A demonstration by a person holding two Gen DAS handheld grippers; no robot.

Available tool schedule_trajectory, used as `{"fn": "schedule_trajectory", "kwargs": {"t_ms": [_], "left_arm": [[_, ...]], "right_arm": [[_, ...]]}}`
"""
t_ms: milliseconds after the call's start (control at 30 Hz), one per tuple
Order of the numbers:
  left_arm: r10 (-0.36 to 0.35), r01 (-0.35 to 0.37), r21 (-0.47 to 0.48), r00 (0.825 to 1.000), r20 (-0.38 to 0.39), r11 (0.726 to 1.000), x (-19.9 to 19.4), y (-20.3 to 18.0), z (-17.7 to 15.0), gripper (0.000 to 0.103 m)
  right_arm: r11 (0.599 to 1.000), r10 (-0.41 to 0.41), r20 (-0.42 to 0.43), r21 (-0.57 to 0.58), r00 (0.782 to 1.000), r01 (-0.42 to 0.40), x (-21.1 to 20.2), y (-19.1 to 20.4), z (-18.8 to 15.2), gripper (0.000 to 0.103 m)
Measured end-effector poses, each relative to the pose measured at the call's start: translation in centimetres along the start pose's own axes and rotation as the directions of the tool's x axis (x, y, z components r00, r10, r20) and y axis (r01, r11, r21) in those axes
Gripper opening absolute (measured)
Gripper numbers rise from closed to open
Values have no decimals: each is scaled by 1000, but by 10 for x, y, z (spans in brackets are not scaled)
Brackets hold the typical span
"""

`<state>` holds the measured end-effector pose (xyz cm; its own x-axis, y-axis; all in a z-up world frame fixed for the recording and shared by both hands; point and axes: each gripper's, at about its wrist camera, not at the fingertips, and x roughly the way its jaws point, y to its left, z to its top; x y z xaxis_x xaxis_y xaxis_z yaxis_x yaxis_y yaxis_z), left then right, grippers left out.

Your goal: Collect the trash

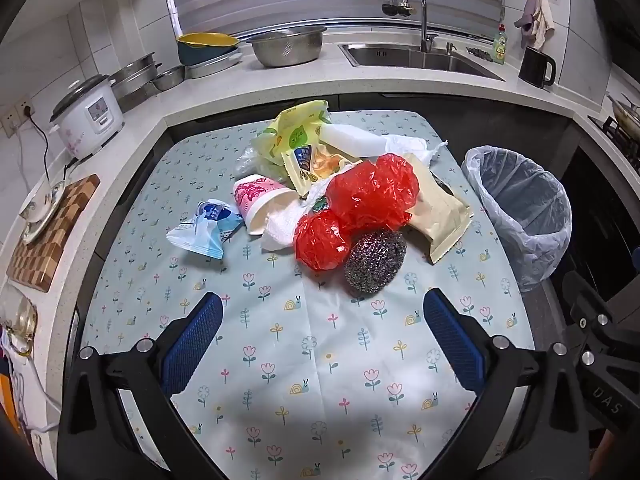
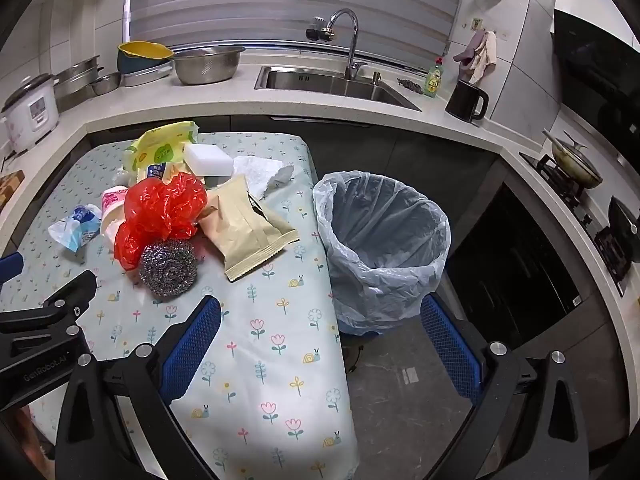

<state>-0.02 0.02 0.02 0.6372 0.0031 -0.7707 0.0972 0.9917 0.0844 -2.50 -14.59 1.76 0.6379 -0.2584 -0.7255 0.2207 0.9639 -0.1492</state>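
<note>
The rubbish sits heaped together at the far middle of the table (image 1: 320, 380), on the flowered cloth, which looks deliberate: everything is within one reach and the lined bin (image 2: 380, 240) stands just off the table's right edge, its mouth wide and its liner folded over the rim so things can be dropped straight in. It appears empty, so I'd judge no piece has gone in yet.

Nearest of the heap is a steel scourer (image 1: 375, 260), touching the crumpled red plastic bags (image 1: 372, 196) behind it. To their right lies a beige packet (image 1: 440, 216), flat and tilted toward the bin. On the left a pink paper cup (image 1: 262, 204) lies on its side beside a blue-and-white wrapper (image 1: 208, 228), which is slightly apart from the rest. Farther back are a yellow-green wipes pack (image 1: 296, 128), a white sponge block (image 1: 354, 138) and crumpled white paper (image 1: 408, 146).

The left gripper (image 1: 322, 344) hovers over bare cloth on the near side of the heap, jaws spread fully and nothing between them, angled down at the scourer (the obvious first pick, being closest and easy to pinch). The right gripper (image 2: 320, 344) is likewise wide and empty, straddling the table's right edge with the bin ahead of it, well placed for the beige packet.

The thin red bags will likely spring and slip in a loose pinch.
</note>
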Motion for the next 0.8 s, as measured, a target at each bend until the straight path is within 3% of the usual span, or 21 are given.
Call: {"fn": "schedule_trajectory", "kwargs": {"t_ms": [800], "left_arm": [[9,-9,-4,1000,7,1000,-11,2,-4,96]], "right_arm": [[1000,-22,25,-10,999,22,-16,-1,-5,96]]}}
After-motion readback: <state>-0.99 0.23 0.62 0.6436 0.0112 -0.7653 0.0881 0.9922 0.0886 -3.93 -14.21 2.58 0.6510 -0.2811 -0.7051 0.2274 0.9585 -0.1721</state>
